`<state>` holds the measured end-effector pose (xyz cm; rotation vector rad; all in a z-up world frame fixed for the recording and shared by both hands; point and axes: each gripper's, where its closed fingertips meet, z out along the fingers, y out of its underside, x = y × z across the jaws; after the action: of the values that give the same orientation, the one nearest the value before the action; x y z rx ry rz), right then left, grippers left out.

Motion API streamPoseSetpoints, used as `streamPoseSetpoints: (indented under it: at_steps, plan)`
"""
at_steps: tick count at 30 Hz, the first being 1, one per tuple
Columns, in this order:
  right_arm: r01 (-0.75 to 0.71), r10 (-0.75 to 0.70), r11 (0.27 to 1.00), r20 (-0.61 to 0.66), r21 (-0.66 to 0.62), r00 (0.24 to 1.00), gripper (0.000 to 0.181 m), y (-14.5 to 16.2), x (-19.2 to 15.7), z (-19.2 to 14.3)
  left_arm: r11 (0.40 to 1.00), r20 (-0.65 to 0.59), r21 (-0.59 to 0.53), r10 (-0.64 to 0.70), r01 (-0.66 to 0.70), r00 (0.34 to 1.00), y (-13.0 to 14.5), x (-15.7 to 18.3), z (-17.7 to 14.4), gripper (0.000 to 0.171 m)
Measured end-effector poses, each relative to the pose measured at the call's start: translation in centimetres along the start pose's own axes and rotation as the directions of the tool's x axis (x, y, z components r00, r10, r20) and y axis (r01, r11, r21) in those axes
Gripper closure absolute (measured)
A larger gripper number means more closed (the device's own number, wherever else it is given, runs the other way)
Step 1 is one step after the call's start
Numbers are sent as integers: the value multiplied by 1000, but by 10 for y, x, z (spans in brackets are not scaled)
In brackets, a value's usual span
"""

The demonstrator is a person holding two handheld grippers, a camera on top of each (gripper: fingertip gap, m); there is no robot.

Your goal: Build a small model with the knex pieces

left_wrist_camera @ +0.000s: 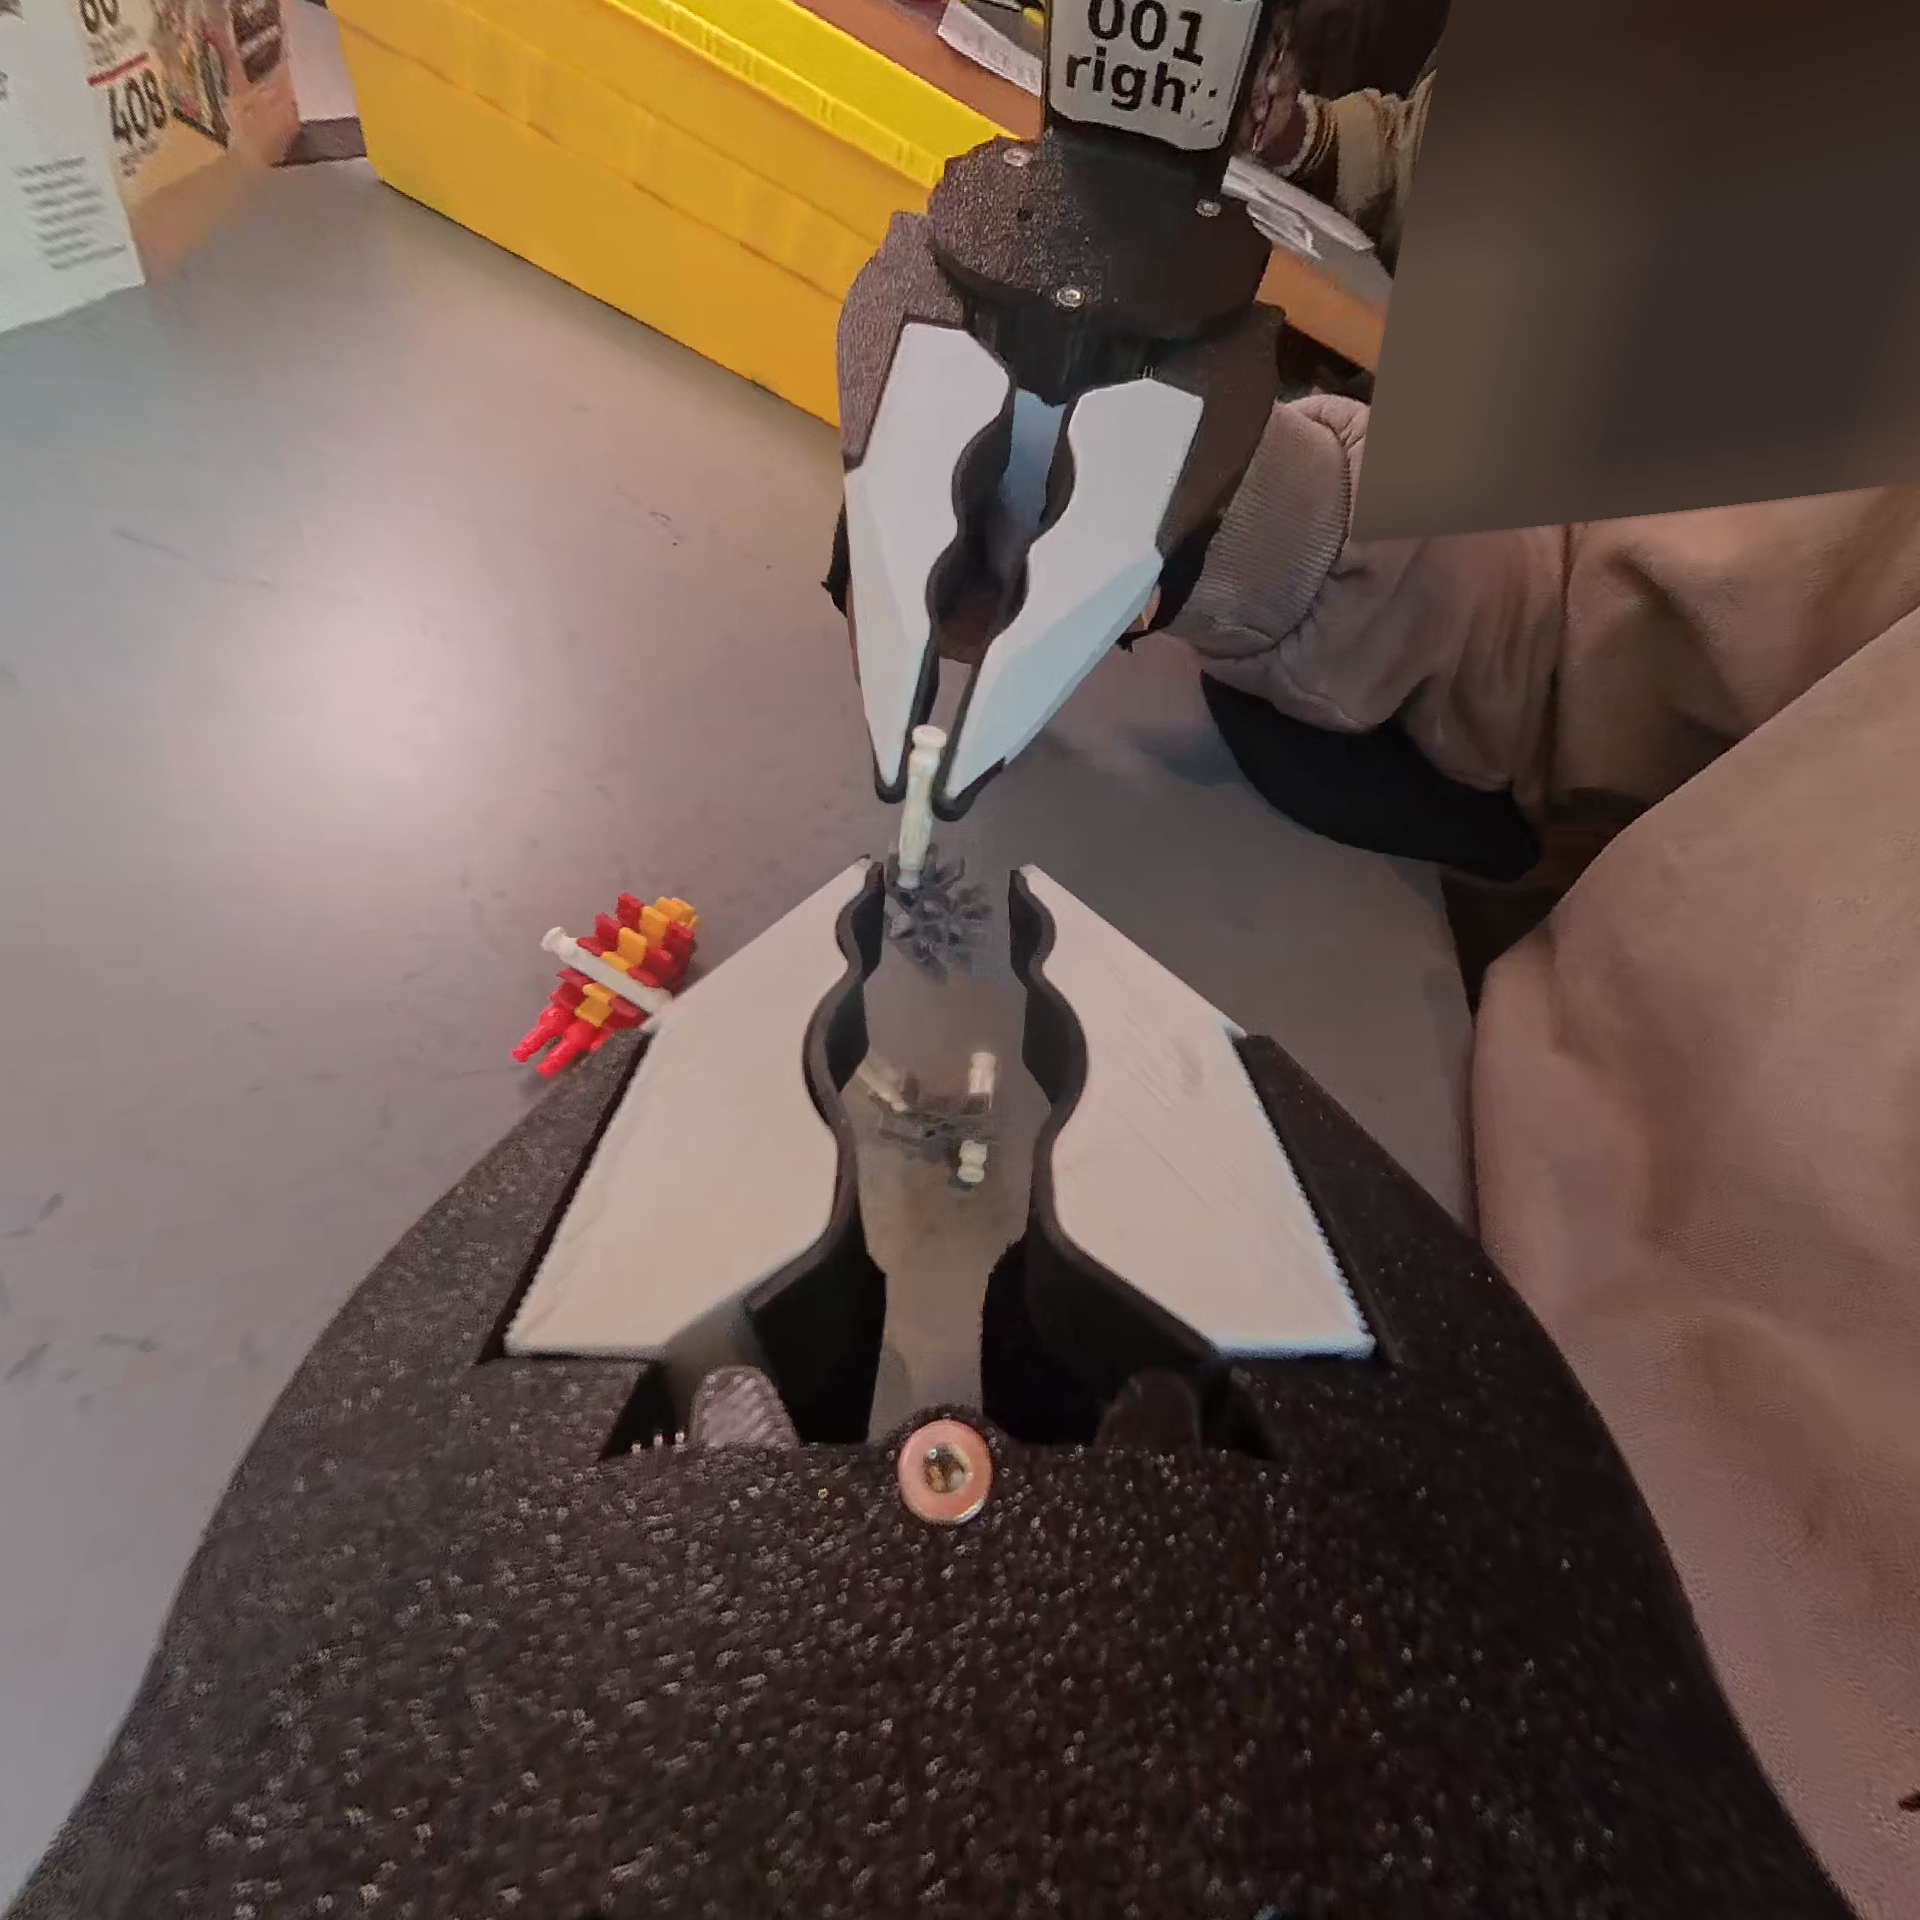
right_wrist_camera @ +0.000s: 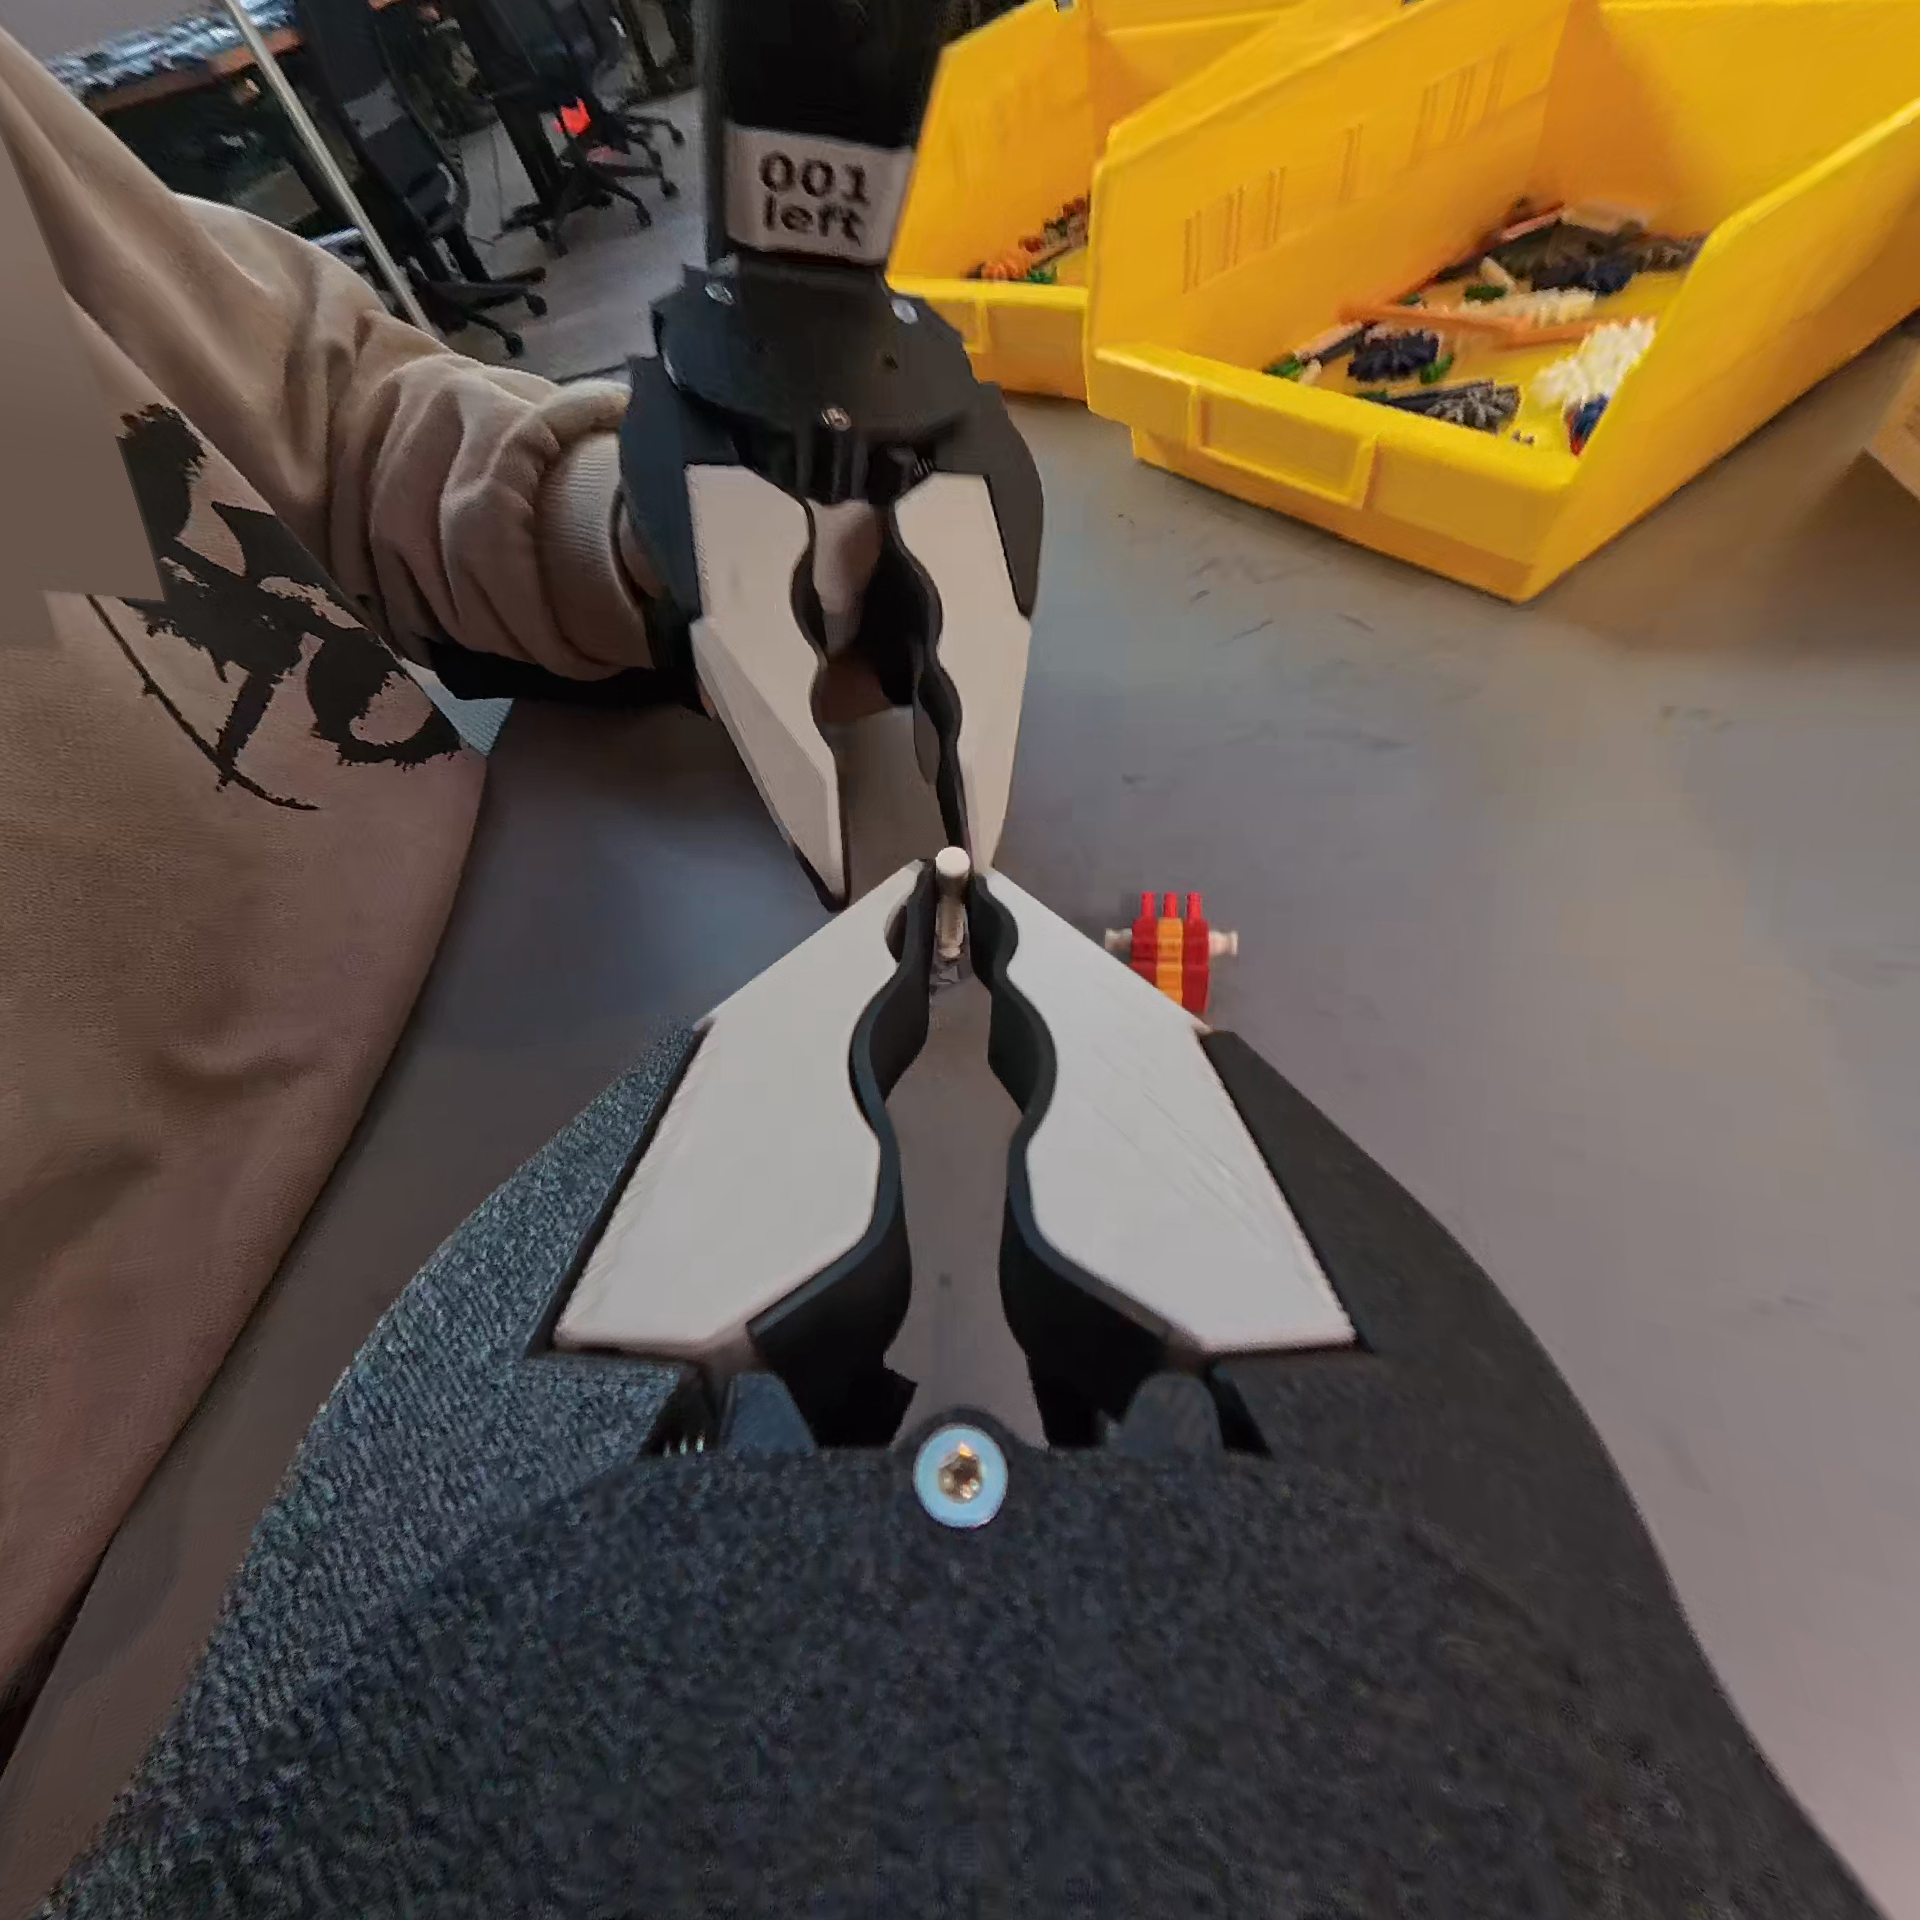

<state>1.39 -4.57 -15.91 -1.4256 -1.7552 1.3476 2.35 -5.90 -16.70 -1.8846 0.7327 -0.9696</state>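
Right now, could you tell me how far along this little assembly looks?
Done: a red and orange stack on a white rod lies finished-looking on the grey table. In hand: the right gripper pinches a white rod whose lower end meets a dark spiky connector between the left gripper fingertips. Left: whether they are joined is unclear; yellow bins hold more pieces.

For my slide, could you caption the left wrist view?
Right gripper pinches a white rod above a dark connector.

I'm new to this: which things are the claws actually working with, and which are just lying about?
In use: white rod, pinched in right claw; dark spiky connector between left claw's tips.
Lying about: red-and-orange clip stack, yellow bins.
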Motion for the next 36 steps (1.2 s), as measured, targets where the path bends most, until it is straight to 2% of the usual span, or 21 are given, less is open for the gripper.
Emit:
streamPoseSetpoints:
  at_steps: [2,6,10,13,20,36]
  plan:
    - [-51,49,996,-24,-74,998,179,15,7,2,996,19,-49,69,-69,997,4,-1,-9,144]
    - [-104,99,985,-45,-135,994,178,30,8,15,963,8,-235,138,-132,990,39,0,-20,142]
    - [-132,129,980,-32,-150,991,178,33,4,23,906,-27,-383,183,-179,983,69,8,-15,144]
    - [-137,132,978,-43,-158,990,178,35,5,23,871,5,-435,258,-230,966,80,6,-6,147]
    - [-158,149,972,-65,-177,987,176,41,7,23,868,33,-423,301,-260,953,79,5,0,160]
    - [-173,157,962,-92,-212,983,173,49,11,21,870,33,-401,326,-286,945,78,4,4,166]
